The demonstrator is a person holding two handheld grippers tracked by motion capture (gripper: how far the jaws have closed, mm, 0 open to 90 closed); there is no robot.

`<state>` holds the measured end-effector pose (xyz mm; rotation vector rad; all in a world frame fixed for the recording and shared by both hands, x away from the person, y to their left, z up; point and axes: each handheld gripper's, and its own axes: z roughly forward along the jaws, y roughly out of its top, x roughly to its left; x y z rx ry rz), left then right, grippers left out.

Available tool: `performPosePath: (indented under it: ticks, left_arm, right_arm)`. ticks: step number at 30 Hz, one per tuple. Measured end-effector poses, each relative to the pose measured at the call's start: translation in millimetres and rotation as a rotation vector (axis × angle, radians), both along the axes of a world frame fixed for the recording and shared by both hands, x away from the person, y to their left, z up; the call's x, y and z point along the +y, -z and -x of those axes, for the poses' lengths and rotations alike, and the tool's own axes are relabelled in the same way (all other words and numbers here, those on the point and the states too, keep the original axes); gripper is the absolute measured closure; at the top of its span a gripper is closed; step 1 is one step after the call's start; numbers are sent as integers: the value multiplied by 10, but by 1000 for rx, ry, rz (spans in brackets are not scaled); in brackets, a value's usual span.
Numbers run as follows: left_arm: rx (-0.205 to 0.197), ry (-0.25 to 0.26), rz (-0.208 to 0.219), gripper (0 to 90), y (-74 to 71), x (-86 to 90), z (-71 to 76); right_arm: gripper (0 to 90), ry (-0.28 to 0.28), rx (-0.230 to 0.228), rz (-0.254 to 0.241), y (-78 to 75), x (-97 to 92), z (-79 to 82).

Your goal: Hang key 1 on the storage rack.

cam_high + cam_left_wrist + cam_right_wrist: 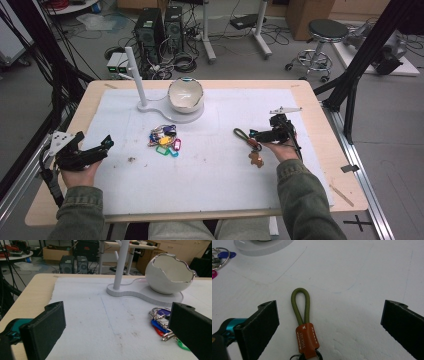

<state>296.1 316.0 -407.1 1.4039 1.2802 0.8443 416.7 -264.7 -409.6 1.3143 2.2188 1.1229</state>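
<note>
Currently: right gripper (329,322) held wide open, nothing gripped | olive-loop key strap (303,317) seen lower centre of right gripper view, flat on white mat (352,270), between jaws, untouched | left gripper (117,330) also wide, key bunch (160,322) beside one jaw at right

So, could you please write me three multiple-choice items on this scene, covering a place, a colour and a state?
1. Where does the egg-shaped bowl sit?
A. on the white stand base
B. on the bare mat
C. on the floor

2. What colour is the cord loop of the keychain?
A. red
B. olive green
C. white

3. How are the jaws of the right gripper?
A. shut on the loop
B. shut on nothing
C. open, either side of the loop

Answers: 1 A, the bowl rests on the base beside the post. 2 B, the loop is olive above a tan leather tab. 3 C, both jaws stand wide apart.
</note>
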Motion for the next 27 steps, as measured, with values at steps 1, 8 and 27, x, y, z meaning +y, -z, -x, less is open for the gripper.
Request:
performPosePath:
  ticks: [1,8,27]
  left_arm:
    - [0,1,0,17,0,0,-1]
    - [1,1,1,17,4,-1,-6]
    - [5,7,1,17,6,-11,-3]
  right_arm:
    - [7,-4,5,4,7,1,-6]
    - [8,-24,54,42,77,38,-44]
    - [365,-95,166,102,144,118,-42]
